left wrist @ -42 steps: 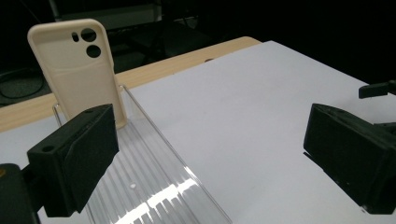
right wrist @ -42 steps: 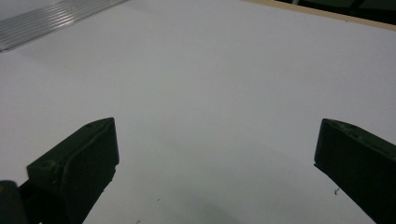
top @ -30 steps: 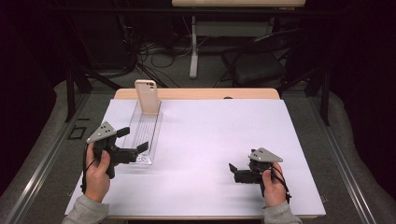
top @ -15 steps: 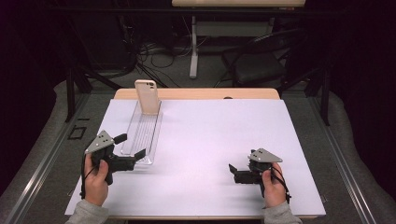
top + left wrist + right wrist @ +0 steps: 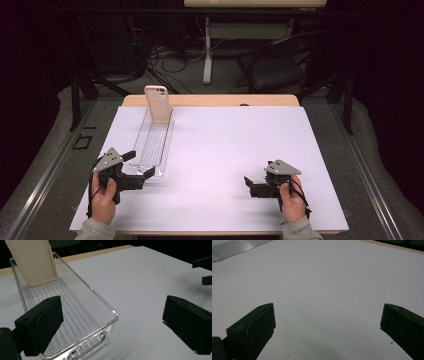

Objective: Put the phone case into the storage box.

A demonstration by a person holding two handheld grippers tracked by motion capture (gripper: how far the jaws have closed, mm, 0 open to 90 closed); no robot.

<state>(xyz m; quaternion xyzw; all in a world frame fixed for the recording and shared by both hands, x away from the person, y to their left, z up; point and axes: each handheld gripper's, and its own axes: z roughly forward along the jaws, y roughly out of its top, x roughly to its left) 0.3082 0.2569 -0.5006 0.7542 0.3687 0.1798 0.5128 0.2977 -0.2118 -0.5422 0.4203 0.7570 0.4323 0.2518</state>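
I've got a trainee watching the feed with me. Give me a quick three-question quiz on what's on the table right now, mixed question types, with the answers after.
1. True or false: the left gripper is shut on the wall of the clear tray.
2. Multiple choice: where is the beige phone case? A) flat on the white table cover; B) propped at the tray's far end; C) between the right gripper's jaws.
3. Fill in: the right gripper has its jaws ____ with nothing but the white table cover between them.

Key
1. False. Its jaws stand wide apart at the tray's near end.
2. B.
3. Open.
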